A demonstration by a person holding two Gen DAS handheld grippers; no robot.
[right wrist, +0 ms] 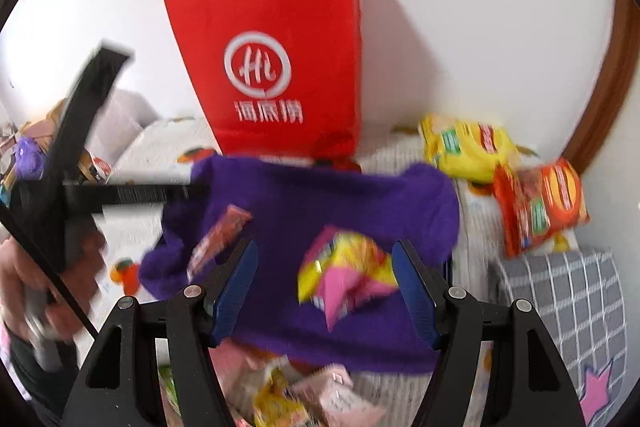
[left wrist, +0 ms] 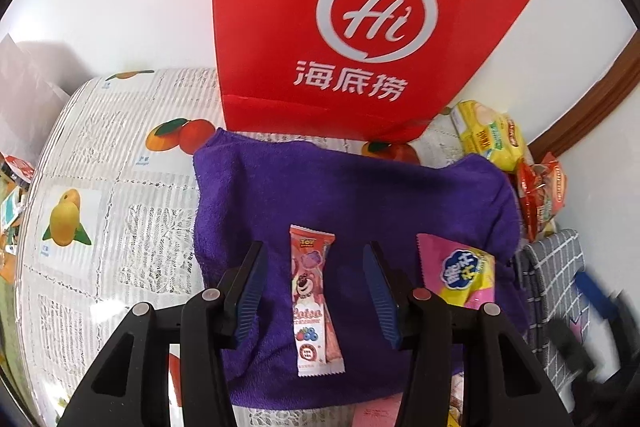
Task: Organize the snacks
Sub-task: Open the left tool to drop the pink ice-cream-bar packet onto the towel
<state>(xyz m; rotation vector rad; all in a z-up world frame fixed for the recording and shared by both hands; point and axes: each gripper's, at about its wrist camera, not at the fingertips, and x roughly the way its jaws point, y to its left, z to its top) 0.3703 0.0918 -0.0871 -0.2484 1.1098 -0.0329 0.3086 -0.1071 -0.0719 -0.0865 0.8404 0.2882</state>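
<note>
Pink wafer bar point(left wrist: 316, 307), flat and lengthwise on purple towel point(left wrist: 352, 195)

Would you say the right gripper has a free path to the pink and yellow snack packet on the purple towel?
Probably yes: the right gripper is open, the pink and yellow packet lies between its fingers on the purple towel, and nothing covers it.

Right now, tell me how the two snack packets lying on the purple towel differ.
The long strip packet is narrow and slim, while the pink-and-yellow packet is broader and puffier. The strip packet is pink-red with a cartoon bear and berries; the other is pink with a yellow band and a blue badge. The strip packet lies between the open fingers of the left gripper; the pink-and-yellow packet lies between those of the right gripper. Both rest flat on the purple towel, ungripped.
</note>
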